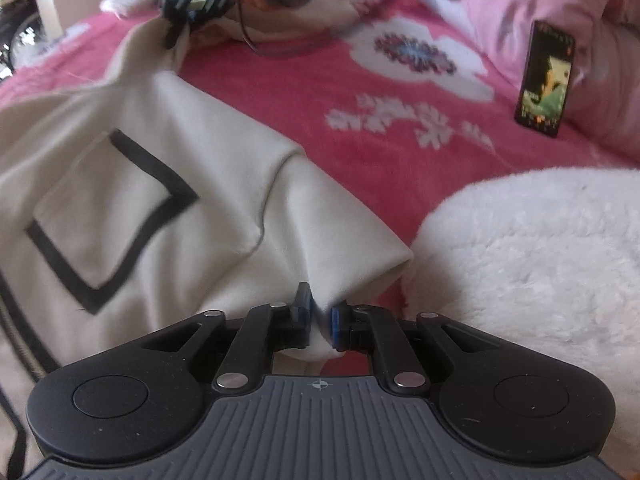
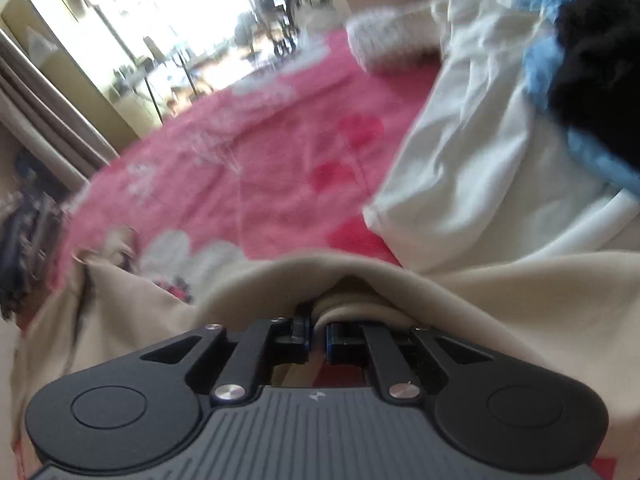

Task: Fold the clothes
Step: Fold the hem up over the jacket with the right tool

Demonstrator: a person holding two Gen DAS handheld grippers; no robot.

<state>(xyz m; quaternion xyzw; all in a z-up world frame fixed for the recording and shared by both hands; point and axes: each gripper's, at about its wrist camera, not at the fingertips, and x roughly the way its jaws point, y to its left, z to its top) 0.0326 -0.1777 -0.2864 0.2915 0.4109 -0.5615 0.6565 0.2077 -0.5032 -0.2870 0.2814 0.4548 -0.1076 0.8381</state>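
Now we grip the cream garment (image 1: 180, 184), spread on the pink blanket (image 1: 340, 80), with both tools: left gripper (image 1: 319, 320) and right gripper (image 2: 319, 334) each pinch its cloth. Folding seems hardly begun; other clothes (image 2: 500, 128) wait.

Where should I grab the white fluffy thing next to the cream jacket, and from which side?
Judging from the left wrist view, take the white fluffy item at its rounded edge nearest the cream jacket. That edge bulges up off the pink blanket and lies unobstructed, so come from above, pinching down into the pile. Both grippers are currently shut on the jacket, so one must release first.
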